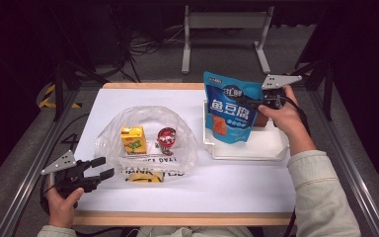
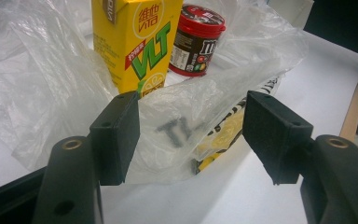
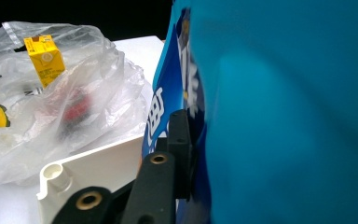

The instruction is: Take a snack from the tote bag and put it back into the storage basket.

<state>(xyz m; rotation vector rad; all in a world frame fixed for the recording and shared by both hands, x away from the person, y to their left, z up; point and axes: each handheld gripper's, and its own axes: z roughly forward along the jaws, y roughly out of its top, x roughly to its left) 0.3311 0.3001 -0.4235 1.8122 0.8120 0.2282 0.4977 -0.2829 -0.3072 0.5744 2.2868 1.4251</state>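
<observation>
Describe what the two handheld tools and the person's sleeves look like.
Both tools are black. The left tool carries a grey three-cornered plate, as does the right tool. The left gripper view shows blocky black pads and brass-ringed holes. Dark cables trail off. The sleeves are pale cream.

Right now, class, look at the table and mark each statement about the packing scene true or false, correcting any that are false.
1. The blue snack pouch stands upright over the white tray. True.
2. The yellow drink carton lies in the white tray. False: it stands inside the clear plastic bag.
3. The left tongs are clamped on the red-lidded candy tub. False: their jaws stand open at the bag's near edge, gripping nothing.
4. The right tongs are at the blue pouch, with one black pad against its side. True.
5. The candy tub sits beside the carton inside the bag. True.
</observation>
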